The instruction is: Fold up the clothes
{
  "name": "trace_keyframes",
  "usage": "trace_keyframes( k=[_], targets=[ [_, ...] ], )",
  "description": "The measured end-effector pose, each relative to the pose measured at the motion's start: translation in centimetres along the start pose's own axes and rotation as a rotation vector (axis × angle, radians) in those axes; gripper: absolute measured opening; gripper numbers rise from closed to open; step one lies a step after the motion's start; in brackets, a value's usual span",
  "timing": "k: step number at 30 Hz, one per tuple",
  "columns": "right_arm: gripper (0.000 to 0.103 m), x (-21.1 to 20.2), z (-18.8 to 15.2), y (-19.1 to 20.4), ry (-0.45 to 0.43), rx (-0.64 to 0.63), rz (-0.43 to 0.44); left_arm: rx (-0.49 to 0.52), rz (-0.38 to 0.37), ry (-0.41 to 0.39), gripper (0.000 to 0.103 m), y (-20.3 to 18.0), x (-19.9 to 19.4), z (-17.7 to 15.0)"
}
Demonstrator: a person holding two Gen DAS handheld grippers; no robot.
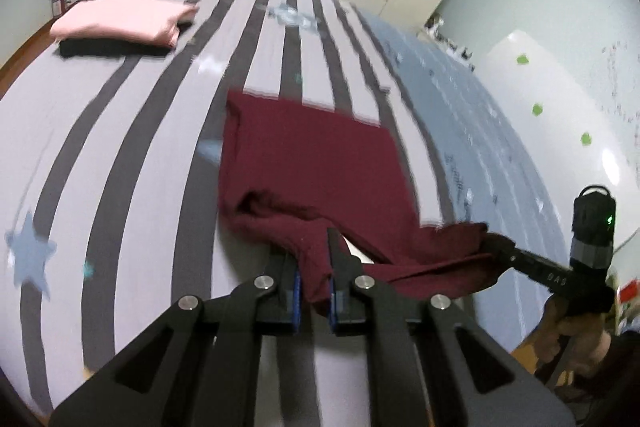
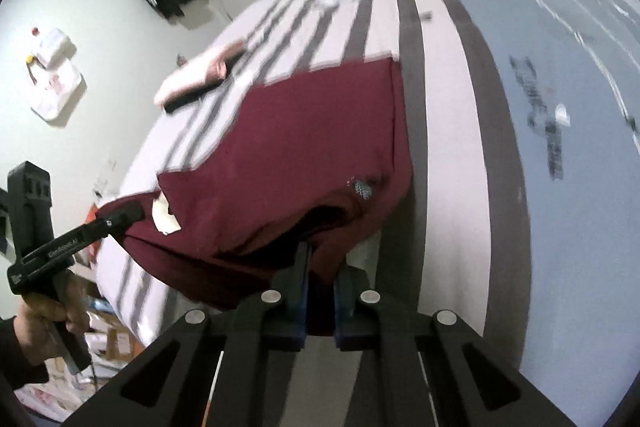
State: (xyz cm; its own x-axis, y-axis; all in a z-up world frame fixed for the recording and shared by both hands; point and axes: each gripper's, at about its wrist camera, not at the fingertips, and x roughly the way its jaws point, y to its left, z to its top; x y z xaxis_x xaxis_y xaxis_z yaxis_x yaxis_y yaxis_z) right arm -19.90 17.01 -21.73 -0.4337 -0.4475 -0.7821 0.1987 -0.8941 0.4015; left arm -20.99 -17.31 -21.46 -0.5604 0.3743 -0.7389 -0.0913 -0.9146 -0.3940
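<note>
Maroon garment [image 1: 312, 163] lies on the striped bed [image 1: 120, 147], far part flat, near edge lifted off the bed by both grippers. Left gripper [image 1: 314, 291] fingers clenched on a bunched near corner; right gripper [image 2: 320, 303] fingers likewise clamped on the other near corner, cloth stretched between them. White inside label [image 2: 165, 215] shows near the left grip, so the collar end looks to be the held one. Beyond the maroon garment, well apart, a pink folded piece [image 1: 124, 21] sits on top of a dark folded piece [image 1: 100, 49]: two items lie folded, stacked. Judgement: maroon one is mid-fold or being laid out, can't tell which; it isn't a neat fold as it lies. No containers in view; a white bag [image 2: 56, 83] hangs on the wall, contents not visible.
</note>
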Motion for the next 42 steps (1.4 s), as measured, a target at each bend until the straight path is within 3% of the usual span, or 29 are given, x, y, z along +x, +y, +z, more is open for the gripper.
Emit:
trace_keyframes(
  k=[5,8,12,17,19,22,26,28,29,30,31,32,35,39,42],
  targets=[
    [0.007,2.1,7.1,-0.1,-0.034,-0.022,-0.003,-0.020,0.009,0.003,0.007,0.7,3.6,6.5],
    [0.007,5.5,10.3,-1.4,-0.009,-0.002,0.000,-0.055,0.016,0.055,0.007,2.0,7.6,9.9],
    [0.007,10.2,14.3,-3.3,0.031,0.030,0.004,-0.011,0.071,0.082,0.007,2.7,12.2,12.4],
    [0.007,16.1,19.4,-5.7,0.081,0.070,0.010,-0.051,0.085,0.110,0.008,4.8,16.5,14.1],
    [0.007,16.2,19.7,-6.4,0.079,0.092,0.018,-0.059,0.079,0.115,0.008,5.3,17.4,14.2],
    [0.013,15.7,19.8,-7.5,0.070,0.128,0.033,-0.149,0.041,0.139,0.011,6.5,18.0,14.5],
    [0.017,15.0,19.9,-8.8,0.058,0.175,0.051,-0.276,-0.032,0.116,0.022,8.1,16.9,14.7],
    [0.032,14.7,19.9,-9.5,0.052,0.199,0.061,-0.301,-0.048,0.088,0.035,8.4,15.9,14.7],
    [0.040,14.6,19.9,-9.8,0.049,0.211,0.066,-0.311,-0.028,0.052,0.057,8.7,15.1,14.7],
    [0.055,14.4,19.9,-10.1,0.046,0.223,0.070,-0.324,0.004,0.008,0.076,8.9,14.1,14.6],
    [0.061,14.2,19.9,-10.5,0.043,0.234,0.075,-0.326,0.015,-0.022,0.079,9.1,13.6,14.5],
    [0.061,14.1,20.0,-10.8,0.041,0.246,0.080,-0.311,0.036,-0.059,0.080,9.1,12.9,14.4],
    [0.061,13.0,19.9,-11.0,0.000,0.238,0.051,-0.238,0.079,-0.046,0.079,8.7,12.8,14.2],
    [0.061,10.5,18.6,-6.8,-0.089,0.060,0.067,-0.143,0.106,-0.054,0.079,6.9,12.0,13.0],
    [0.059,10.8,17.0,-2.9,-0.081,-0.065,0.067,-0.063,0.146,-0.070,0.079,5.5,11.0,11.8]
  ],
)
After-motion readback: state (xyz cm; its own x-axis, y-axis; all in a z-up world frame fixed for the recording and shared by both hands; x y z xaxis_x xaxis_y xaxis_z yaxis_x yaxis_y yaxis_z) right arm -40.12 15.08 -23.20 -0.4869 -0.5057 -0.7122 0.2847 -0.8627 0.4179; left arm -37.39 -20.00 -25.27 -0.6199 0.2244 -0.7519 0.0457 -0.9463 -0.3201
